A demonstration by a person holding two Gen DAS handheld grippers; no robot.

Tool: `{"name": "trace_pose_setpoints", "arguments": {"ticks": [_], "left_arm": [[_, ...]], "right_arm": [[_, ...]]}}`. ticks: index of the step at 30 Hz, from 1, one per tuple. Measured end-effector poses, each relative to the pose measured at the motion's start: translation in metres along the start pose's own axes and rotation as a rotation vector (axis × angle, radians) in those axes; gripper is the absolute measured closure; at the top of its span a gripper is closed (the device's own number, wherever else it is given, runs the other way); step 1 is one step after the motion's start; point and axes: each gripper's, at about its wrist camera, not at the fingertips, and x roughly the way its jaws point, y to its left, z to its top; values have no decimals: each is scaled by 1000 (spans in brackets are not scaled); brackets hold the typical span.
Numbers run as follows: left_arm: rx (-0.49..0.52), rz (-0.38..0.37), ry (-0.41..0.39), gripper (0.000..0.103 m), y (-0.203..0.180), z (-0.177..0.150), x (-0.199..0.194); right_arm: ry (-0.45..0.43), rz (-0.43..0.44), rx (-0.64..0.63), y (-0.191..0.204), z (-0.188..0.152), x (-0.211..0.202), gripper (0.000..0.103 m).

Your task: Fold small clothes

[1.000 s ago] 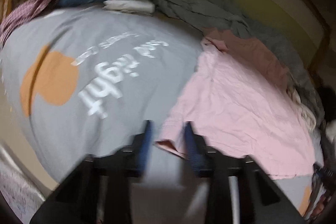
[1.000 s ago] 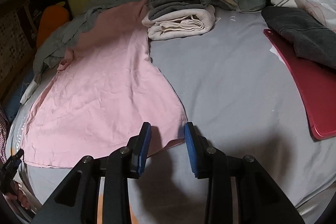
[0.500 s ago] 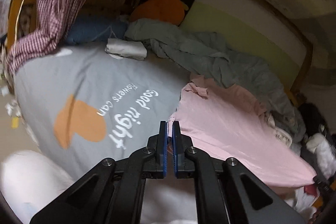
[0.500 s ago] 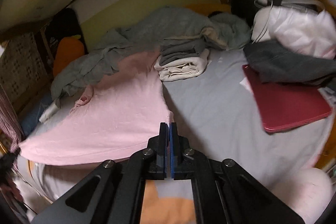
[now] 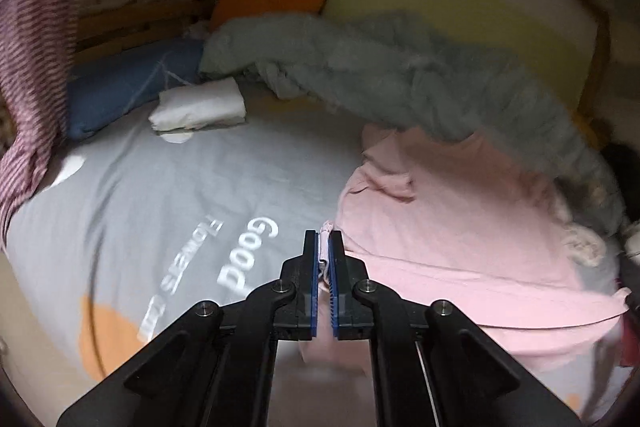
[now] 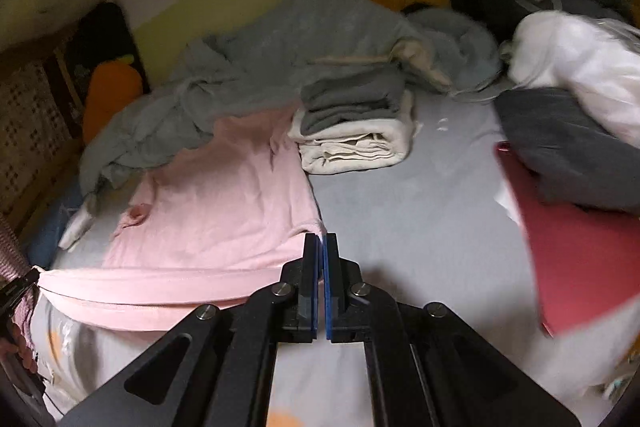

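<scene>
While both corners hang lifted off the bed, the left gripper pinches the pink garment. Right gripper is clamped on its other corner.

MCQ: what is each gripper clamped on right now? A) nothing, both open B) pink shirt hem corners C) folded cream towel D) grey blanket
B: the left gripper and the right gripper are each shut on a near hem corner of the pink shirt, with the hem pulled taut between them.
</scene>
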Motion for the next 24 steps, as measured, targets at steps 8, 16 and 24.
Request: {"name": "trace_pose_setpoints", "arguments": {"ticks": [8, 16, 24], "left_arm": [[66, 53, 62, 99, -17, 1, 77], [66, 82, 110, 72, -16, -3, 104], [221, 34, -49, 28, -44, -7, 56]], "right_arm": [[117, -44, -97, 12, 19, 103, 102], [139, -28, -10, -7, 20, 126, 75], [75, -35, -47, -9, 25, 100, 56]]}}
